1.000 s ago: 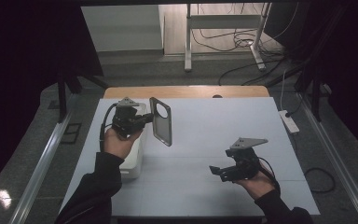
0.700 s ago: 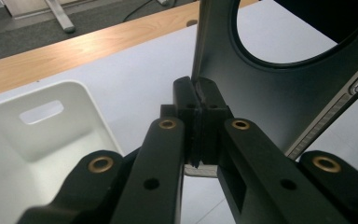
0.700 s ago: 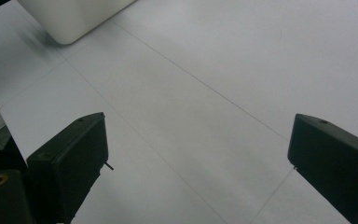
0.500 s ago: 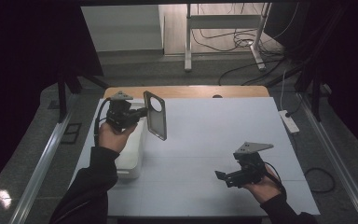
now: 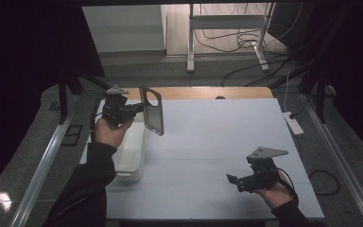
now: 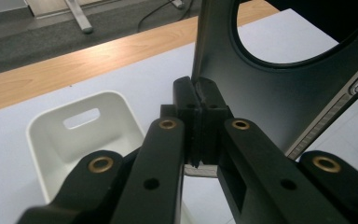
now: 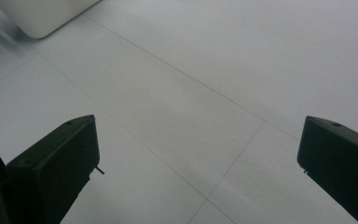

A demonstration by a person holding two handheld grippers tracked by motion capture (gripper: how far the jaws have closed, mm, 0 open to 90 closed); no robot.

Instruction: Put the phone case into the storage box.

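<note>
The left gripper (image 5: pixel 134 108) is held up above the far left part of the white table (image 5: pixel 217 137), and its jaws are closed tightly on the edge of a dark phone case (image 5: pixel 151 110). The case is carried in the air just beyond the jaw tips, standing on its long side and a little tilted, with the round camera opening at its upper end. In the left gripper view the case (image 6: pixel 279 88) is seen pinched between the two pads, its big round hole above and to the right of them. Below and behind this gripper a white bin (image 5: pixel 128 153) is standing on the table; in the left gripper view the bin (image 6: pixel 81 135) is seen under the jaws, at their left (its inside looks empty, with a slot handle in the far wall). The right gripper (image 5: pixel 236 181) is held low over the near right part of the table, well apart from the case, and its jaws are spread wide with nothing between them
</note>
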